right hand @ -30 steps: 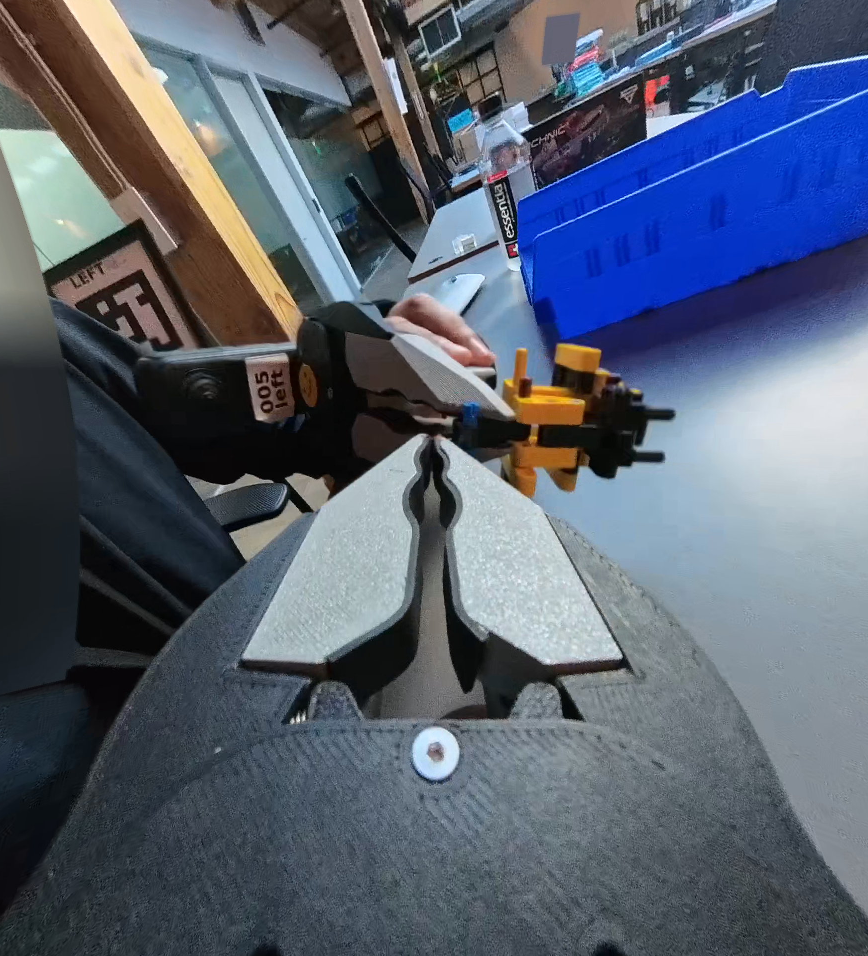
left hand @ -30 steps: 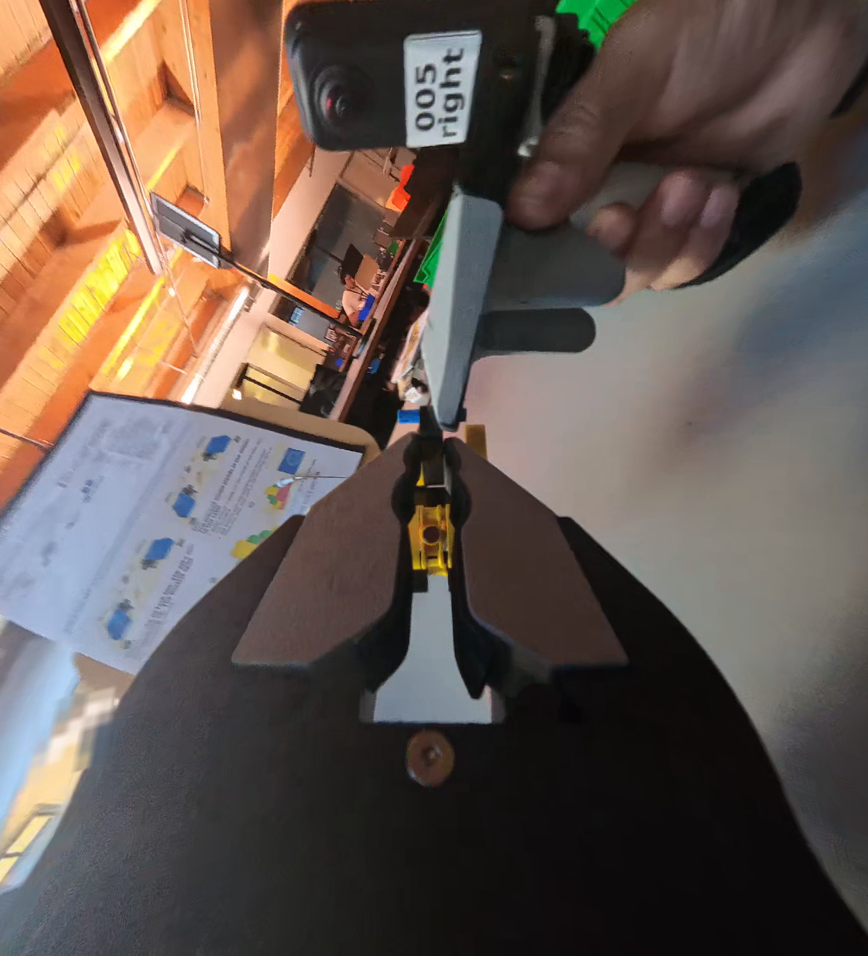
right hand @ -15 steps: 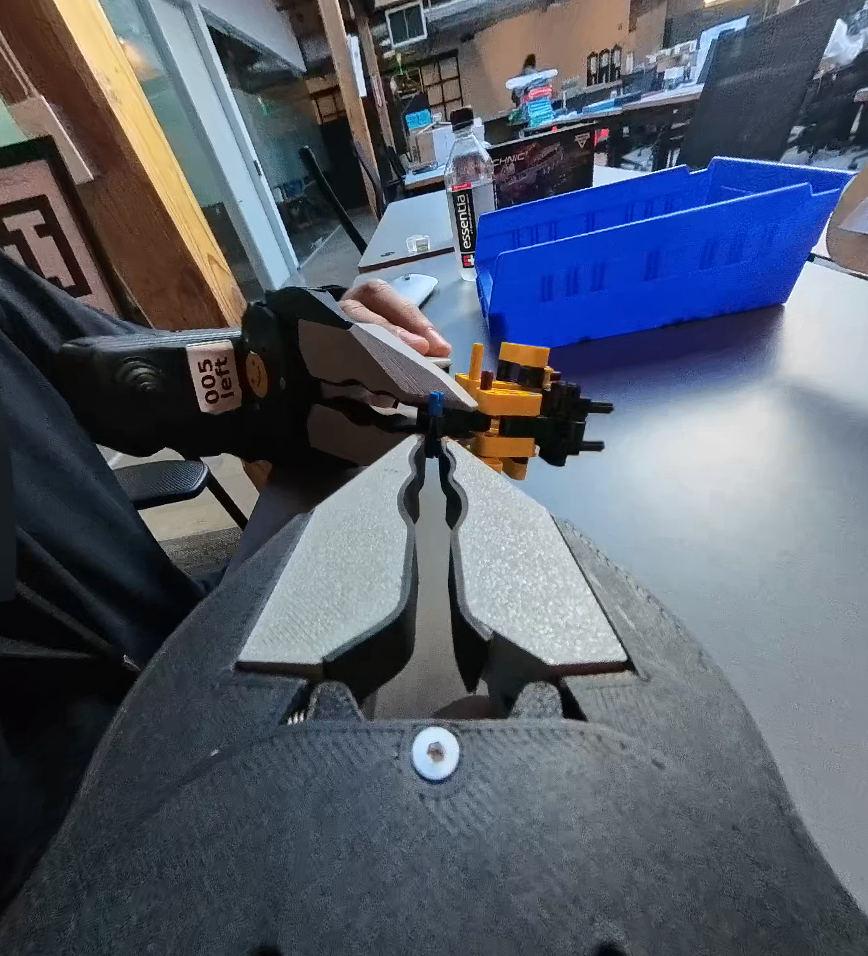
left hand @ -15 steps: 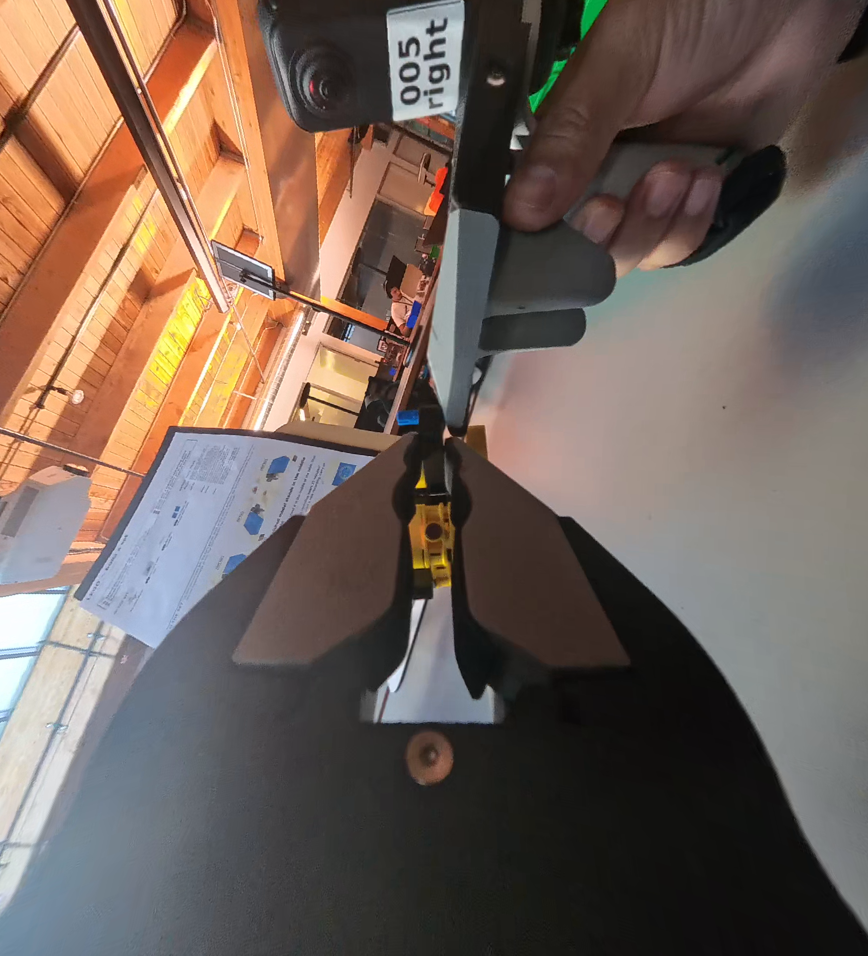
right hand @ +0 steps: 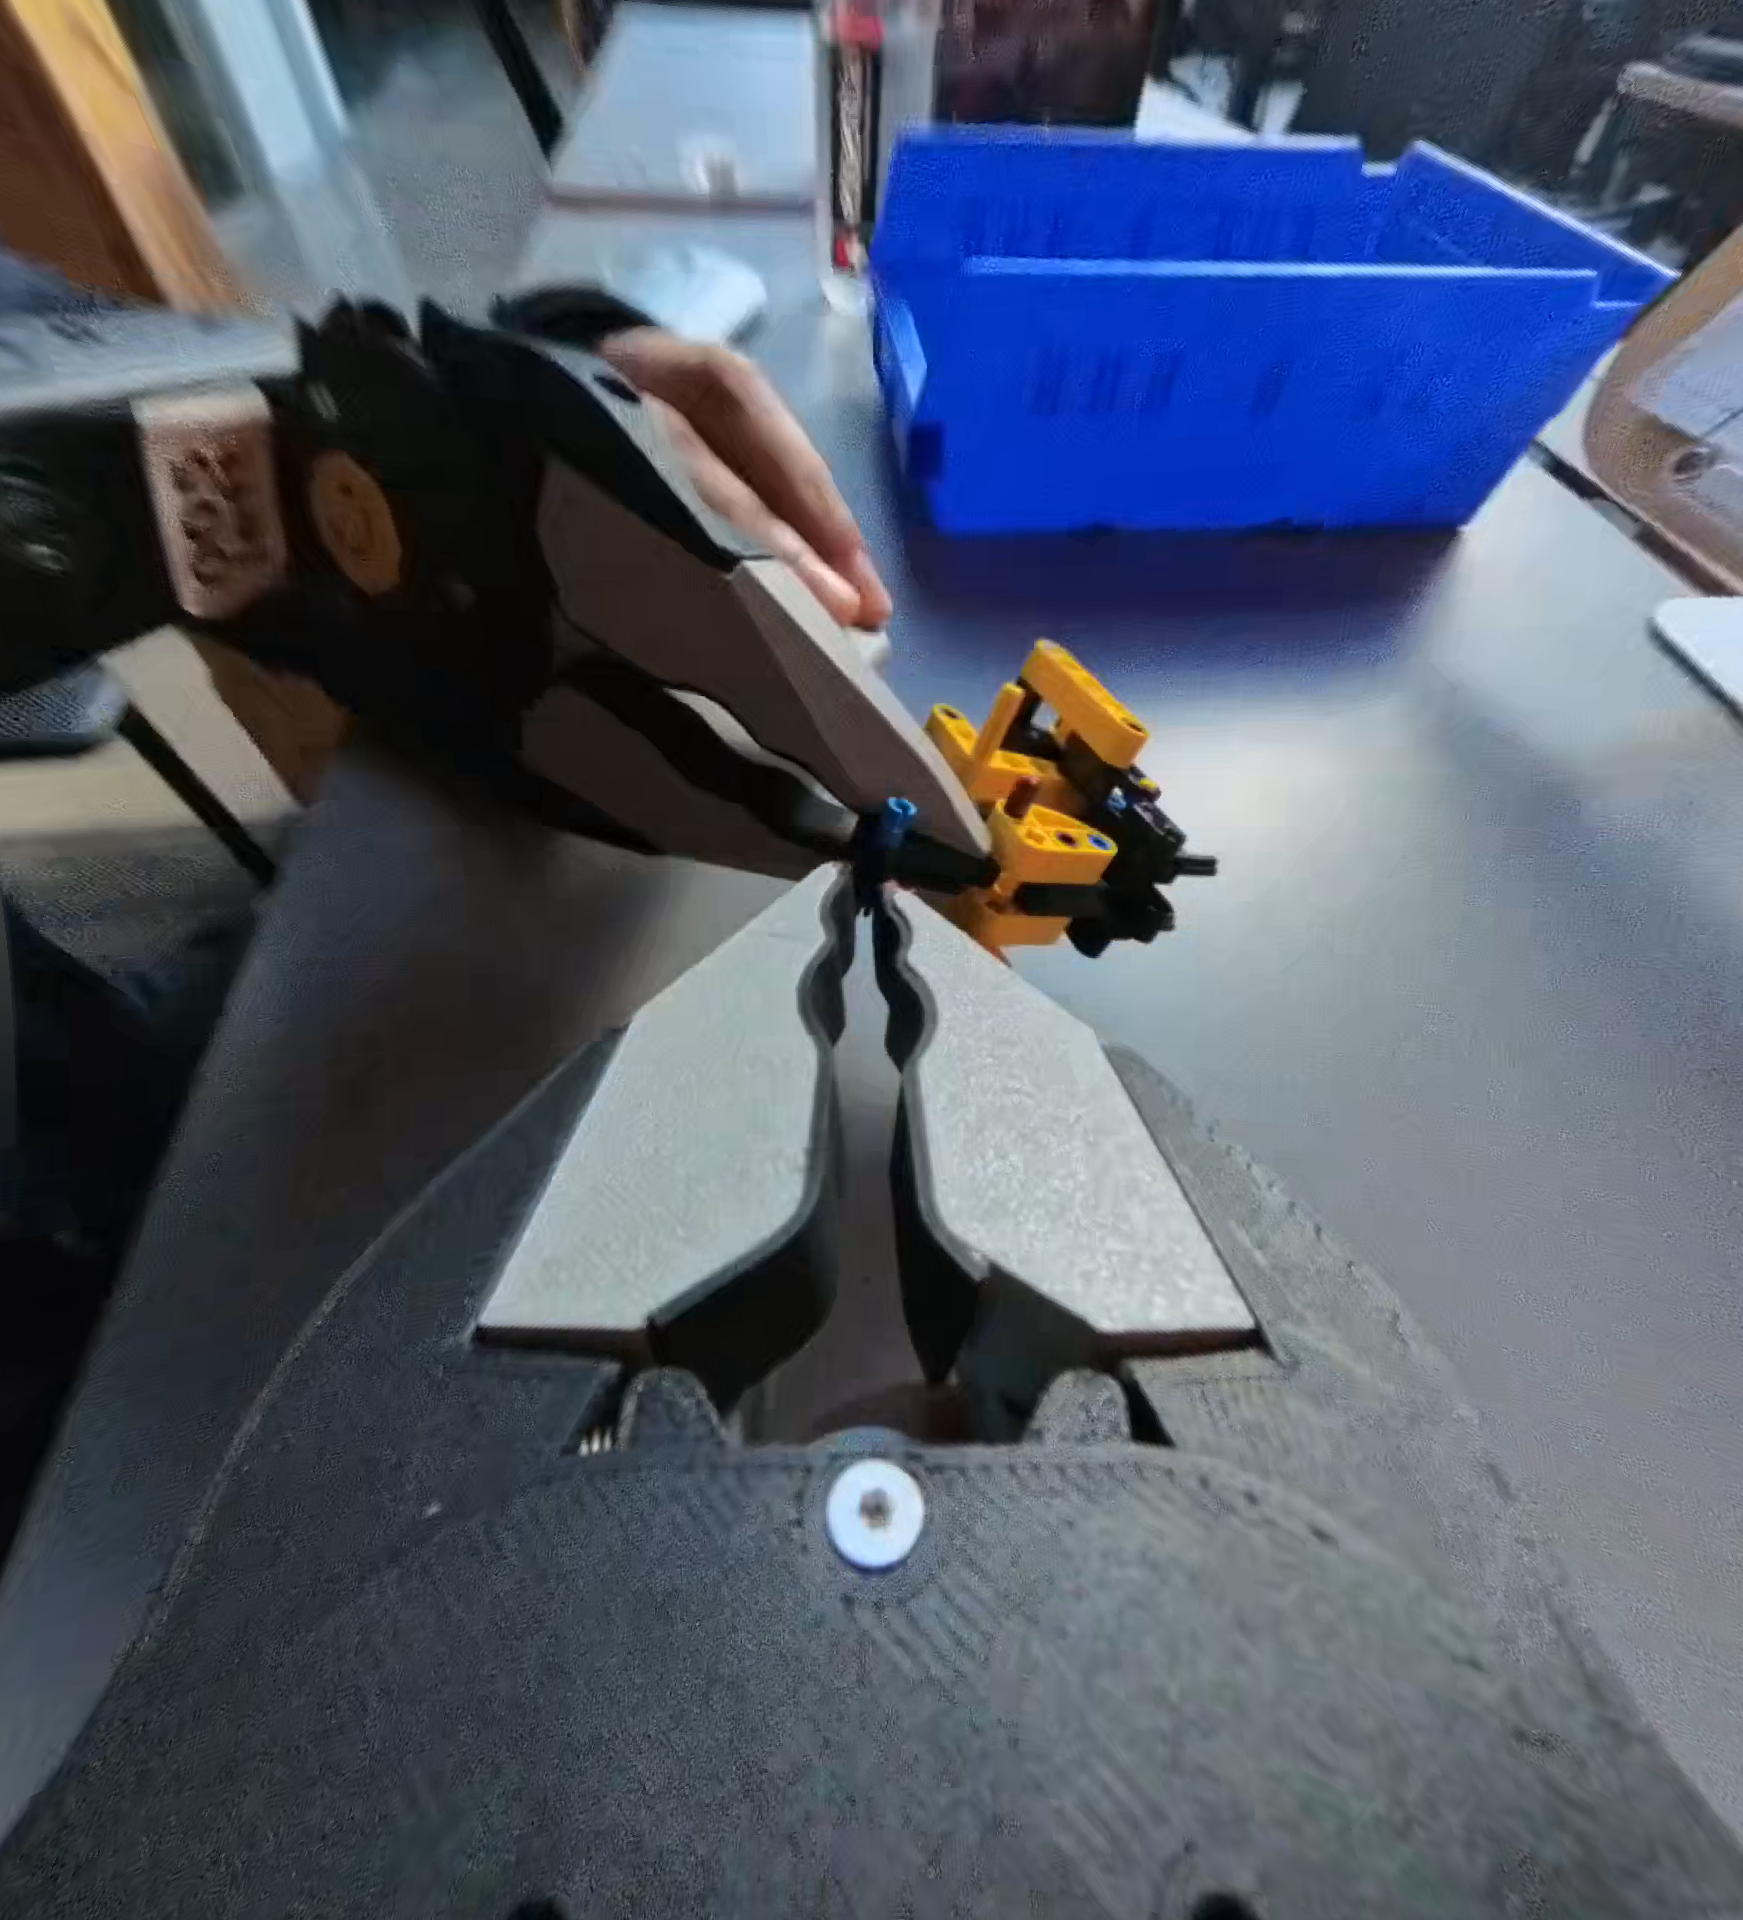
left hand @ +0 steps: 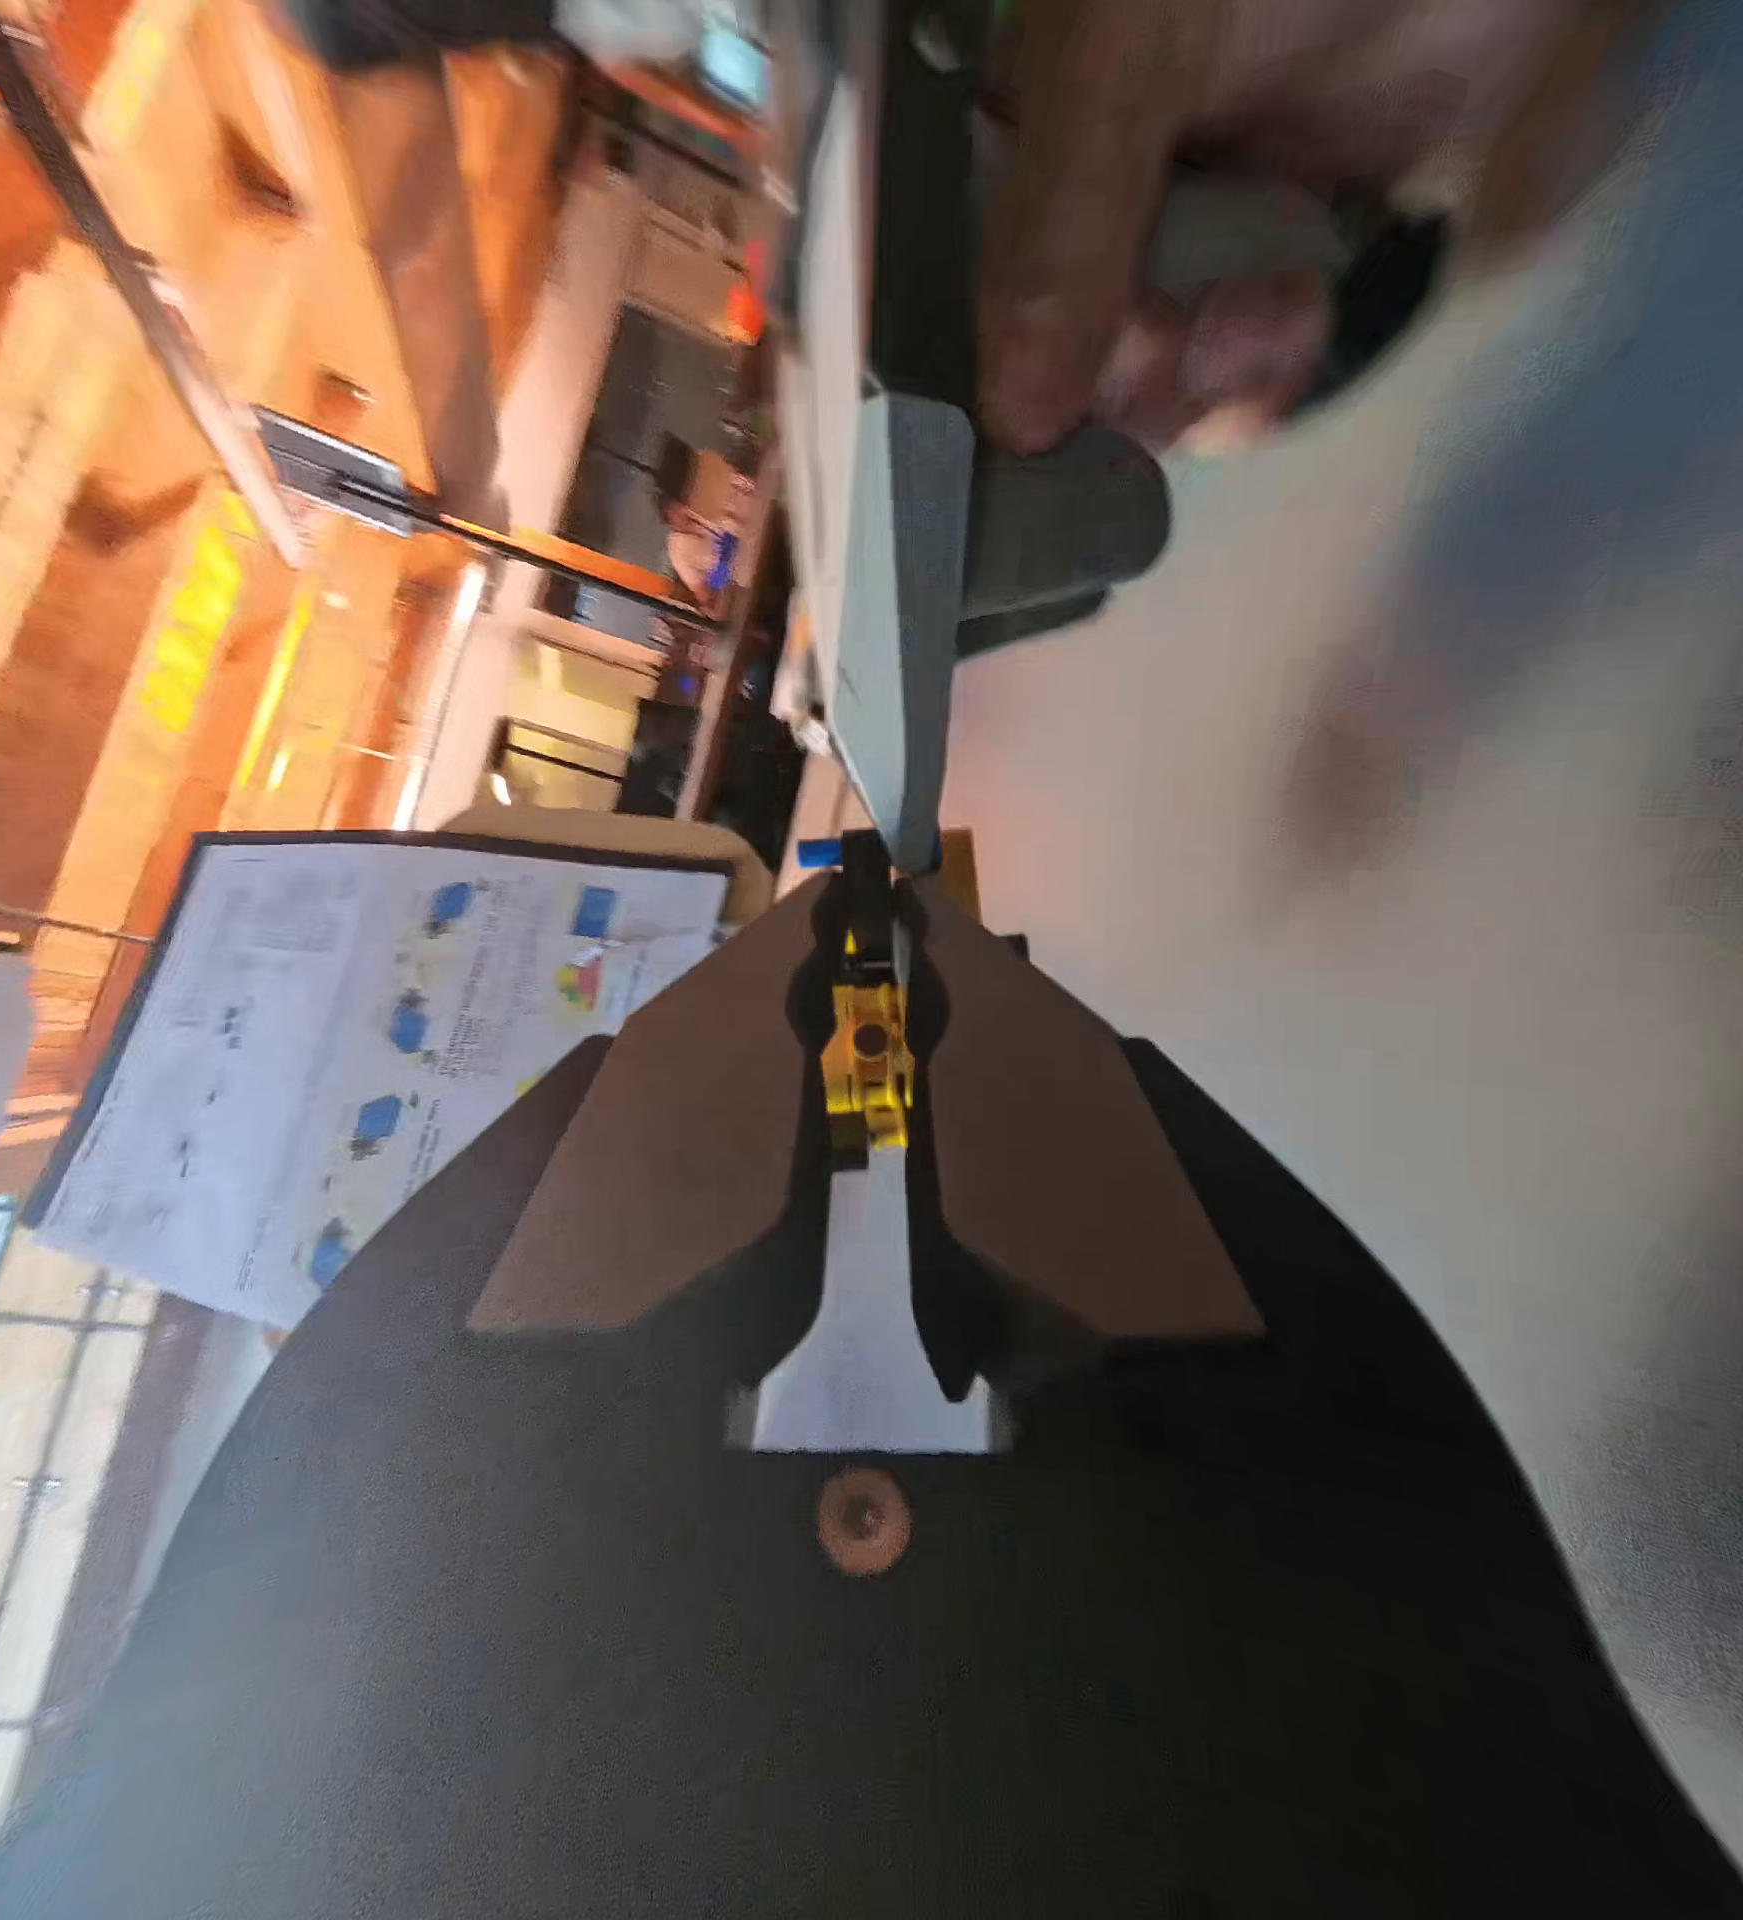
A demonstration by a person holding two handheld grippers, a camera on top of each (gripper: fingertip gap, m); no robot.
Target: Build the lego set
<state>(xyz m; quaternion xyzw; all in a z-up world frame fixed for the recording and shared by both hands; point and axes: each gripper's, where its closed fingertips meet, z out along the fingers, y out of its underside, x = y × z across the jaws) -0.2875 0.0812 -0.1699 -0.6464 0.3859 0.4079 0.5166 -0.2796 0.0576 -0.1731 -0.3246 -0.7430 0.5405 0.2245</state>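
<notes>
Right claw (right hand: 865, 894): nearly closed, tips pinching a thin black piece with a small blue pin (right hand: 888, 821) at the rear end of the model; the claw points forward over the desk (right hand: 1469, 1039).
Left claw (left hand: 872, 935): clamped narrowly on the yellow and black lego model (left hand: 867, 1049), which sits between its tips; in the right wrist view it comes in from the left, angled down, with the model (right hand: 1054, 821) sticking out past its tips, held above the desk.
Meeting point: the two claws meet almost tip to tip at the blue pin.
Hands: a bare hand (right hand: 742, 478) wraps the left claw's handle; another hand (left hand: 1189, 208), blurred, grips the right claw's handle.
Behind the model: a blue bin (right hand: 1231, 353) stands on the desk, well apart.
Instruction sheet (left hand: 347, 1049): propped up on a board to the left in the left wrist view.
</notes>
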